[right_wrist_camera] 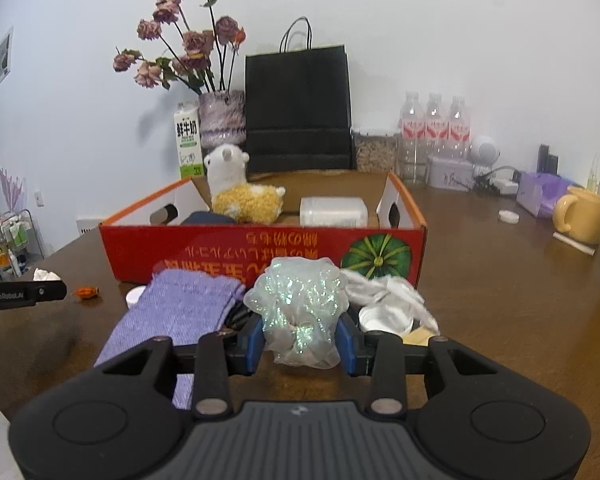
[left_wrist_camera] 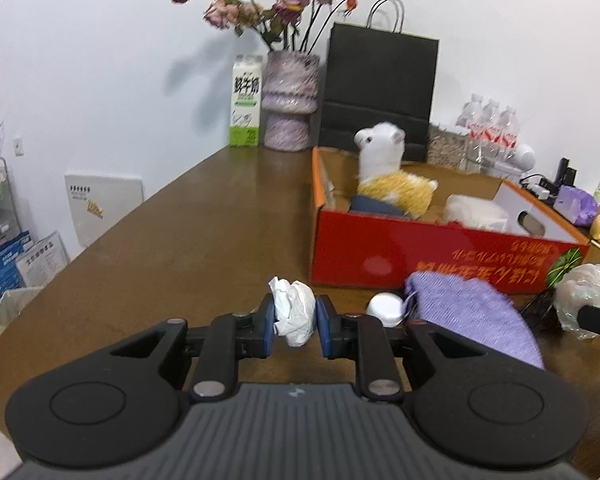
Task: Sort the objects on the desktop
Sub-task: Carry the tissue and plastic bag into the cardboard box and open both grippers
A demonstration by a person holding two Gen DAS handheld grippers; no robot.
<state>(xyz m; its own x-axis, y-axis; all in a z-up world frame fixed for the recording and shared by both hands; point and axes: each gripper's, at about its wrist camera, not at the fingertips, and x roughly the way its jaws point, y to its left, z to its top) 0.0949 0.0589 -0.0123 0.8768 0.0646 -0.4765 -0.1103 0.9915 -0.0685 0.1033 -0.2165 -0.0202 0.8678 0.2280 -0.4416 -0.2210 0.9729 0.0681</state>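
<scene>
Left gripper (left_wrist_camera: 295, 322) is clamping a crumpled white tissue (left_wrist_camera: 294, 310) between its blue pads, above the brown worktop (left_wrist_camera: 180, 240), near-left of the red cardboard box (left_wrist_camera: 380, 256). Right gripper (right_wrist_camera: 300, 340) is pinching an iridescent plastic wrapper (right_wrist_camera: 300, 300), just in front of the box's near wall. A purple knitted cloth (right_wrist_camera: 176, 312) is lying left of the wrapper, with a white cap (right_wrist_camera: 134, 297) beside it. A plush alpaca (right_wrist_camera: 240, 192) and a white container (right_wrist_camera: 334, 211) are sitting inside the box.

Black hand-held gripper (left_wrist_camera: 296, 326), blue pads (left_wrist_camera: 323, 326), silver pivot screws, ribbed grey housing.
</scene>
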